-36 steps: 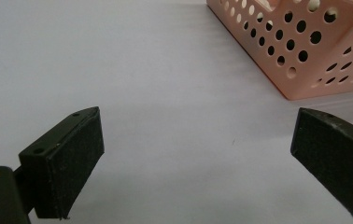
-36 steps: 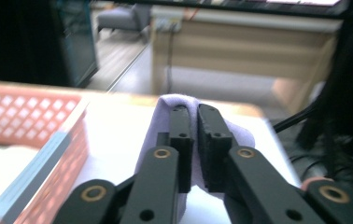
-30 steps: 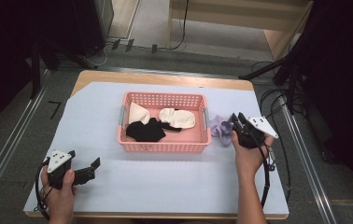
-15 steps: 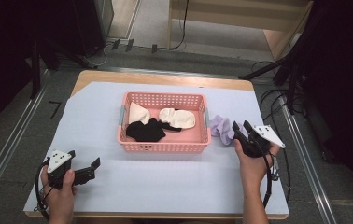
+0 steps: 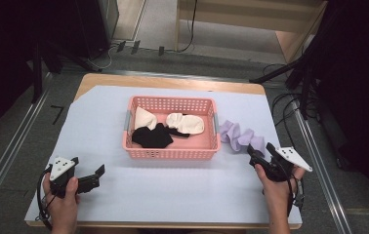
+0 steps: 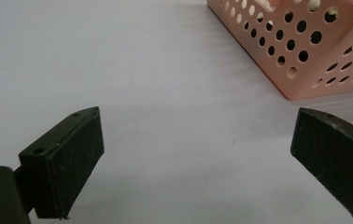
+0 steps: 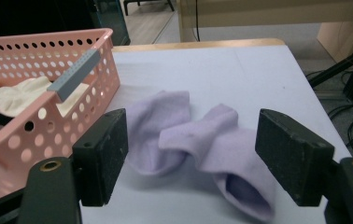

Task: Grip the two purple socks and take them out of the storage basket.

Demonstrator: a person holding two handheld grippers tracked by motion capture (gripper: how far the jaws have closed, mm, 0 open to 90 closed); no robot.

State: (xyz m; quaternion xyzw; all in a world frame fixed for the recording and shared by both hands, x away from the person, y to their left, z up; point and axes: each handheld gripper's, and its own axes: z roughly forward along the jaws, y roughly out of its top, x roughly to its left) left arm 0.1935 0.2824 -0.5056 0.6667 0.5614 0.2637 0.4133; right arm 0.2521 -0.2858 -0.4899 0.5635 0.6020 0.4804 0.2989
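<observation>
On the white table cover (image 5: 173, 195) in the high view, a pink basket (image 5: 171, 152) holds cream and black socks, while lilac socks (image 5: 241, 135) lie crumpled just beside its right wall. The right gripper (image 5: 259, 157) sits near them, and the left gripper (image 5: 94, 174) rests well apart.

In the left gripper view, its jaws stand spread over bare cover.

In the right gripper view, its jaws stand spread, empty, framing the lilac socks (image 7: 202, 140). A pinch here would likely catch one loose fold, so the bundle could unroll or snag the basket wall (image 7: 72, 116).
</observation>
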